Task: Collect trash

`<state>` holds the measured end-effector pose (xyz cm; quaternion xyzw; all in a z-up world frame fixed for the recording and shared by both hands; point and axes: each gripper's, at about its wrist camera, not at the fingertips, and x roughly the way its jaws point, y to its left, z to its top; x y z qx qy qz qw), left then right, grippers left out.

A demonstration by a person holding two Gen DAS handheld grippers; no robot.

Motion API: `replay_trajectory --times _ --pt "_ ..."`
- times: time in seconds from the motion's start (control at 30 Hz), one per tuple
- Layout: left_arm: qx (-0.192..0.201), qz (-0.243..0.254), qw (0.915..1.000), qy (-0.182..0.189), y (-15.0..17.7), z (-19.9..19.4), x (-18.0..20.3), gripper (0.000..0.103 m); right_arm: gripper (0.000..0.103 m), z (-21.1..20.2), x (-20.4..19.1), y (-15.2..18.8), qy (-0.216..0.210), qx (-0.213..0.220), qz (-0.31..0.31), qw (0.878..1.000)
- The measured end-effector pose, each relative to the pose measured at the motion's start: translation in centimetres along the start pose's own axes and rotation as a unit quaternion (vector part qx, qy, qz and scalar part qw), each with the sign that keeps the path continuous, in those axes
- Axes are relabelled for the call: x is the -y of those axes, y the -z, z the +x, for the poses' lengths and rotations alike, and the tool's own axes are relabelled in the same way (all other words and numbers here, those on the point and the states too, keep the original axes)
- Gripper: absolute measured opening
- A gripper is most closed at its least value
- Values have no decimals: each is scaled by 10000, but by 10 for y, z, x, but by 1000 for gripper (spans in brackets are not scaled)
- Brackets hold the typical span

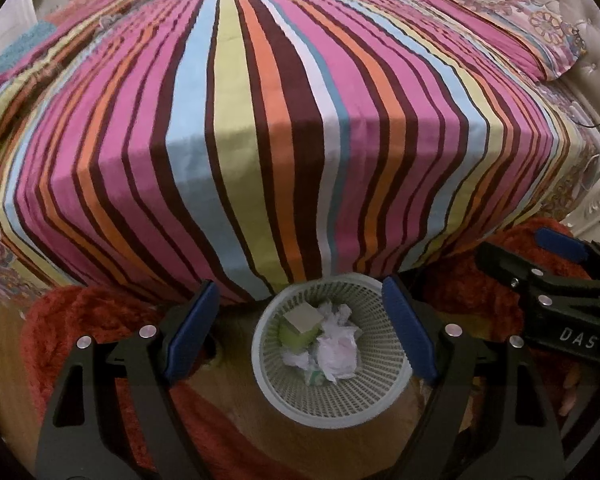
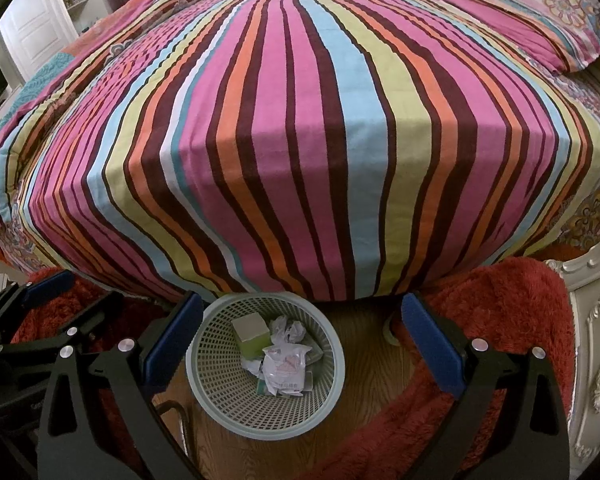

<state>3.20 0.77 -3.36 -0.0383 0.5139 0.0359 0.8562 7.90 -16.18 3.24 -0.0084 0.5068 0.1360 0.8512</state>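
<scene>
Striped bedding (image 1: pixel 284 120) in pink, brown, orange, blue and yellow-green filled most of what I saw, draping over the near edge of the bed down toward a wooden floor (image 2: pixel 372 344) with a shaggy red rug (image 2: pixel 500 320) at either side. On the body of my right tongs I could read "DAS" in white; the printing on a wrapper in the basket was too small to make out. A pale green lattice wastebasket (image 1: pixel 332 404) stood on the floor just below the bed's near edge. It held the trash (image 2: pixel 282 364): crumpled white paper and wrappers beside a small green carton with a tan top. My left tongs (image 1: pixel 300 332) hung above the basket, spread wide with nothing between the blue pads. My right tongs (image 2: pixel 302 344) were spread too, gripping nothing, the basket showing below the left finger. Bare floor lay open beside the basket toward the rug.
</scene>
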Motion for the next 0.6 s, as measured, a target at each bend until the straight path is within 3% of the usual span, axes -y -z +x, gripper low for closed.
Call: replay_trajectory --times 0.2,0.4,0.6 --pt "278 208 9992 -191 -2 -9 8 81 95 -1 1 1 3 7 39 10000" --pt "41 122 9999 -113 -7 -4 6 81 95 -1 3 2 0 16 55 10000" --pt "50 56 9999 -82 -5 -3 3 81 95 -2 5 1 0 14 71 10000"
